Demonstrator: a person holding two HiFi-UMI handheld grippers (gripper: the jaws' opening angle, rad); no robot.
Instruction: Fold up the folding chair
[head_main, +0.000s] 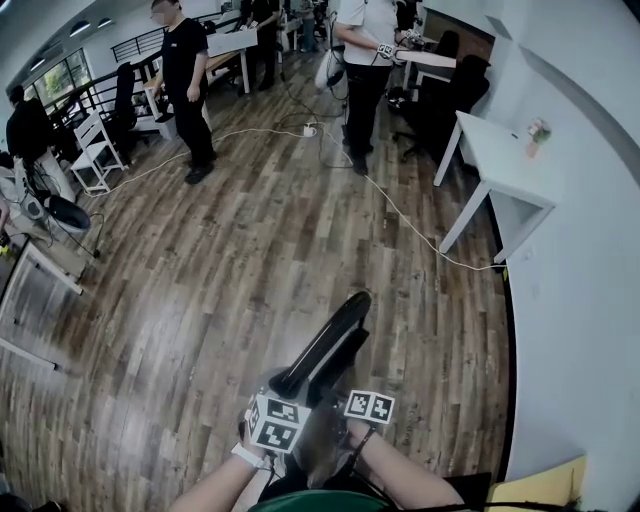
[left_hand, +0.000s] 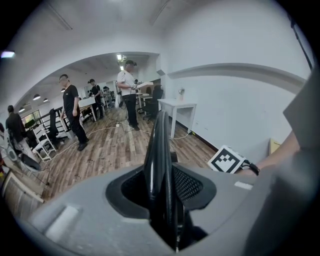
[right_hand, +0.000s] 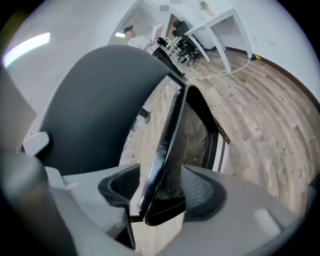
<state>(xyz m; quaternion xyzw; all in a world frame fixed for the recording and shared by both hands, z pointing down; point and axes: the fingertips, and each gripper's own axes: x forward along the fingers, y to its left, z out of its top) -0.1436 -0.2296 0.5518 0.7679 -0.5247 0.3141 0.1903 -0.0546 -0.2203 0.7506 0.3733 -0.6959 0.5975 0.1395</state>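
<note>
Head view: the chair (head_main: 328, 345) looks already folded flat, held on edge at 6 o'clock; what seems left is putting it away. Left gripper view: the left tongs (left_hand: 161, 200) pinch the chair. Right gripper view: the right tongs (right_hand: 156, 192) stand spread, the chair's edge loose between them.

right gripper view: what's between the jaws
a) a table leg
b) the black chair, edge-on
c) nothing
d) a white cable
b: the chair stands edge-on between the jaws of the right gripper, with a gap on each side.
</note>
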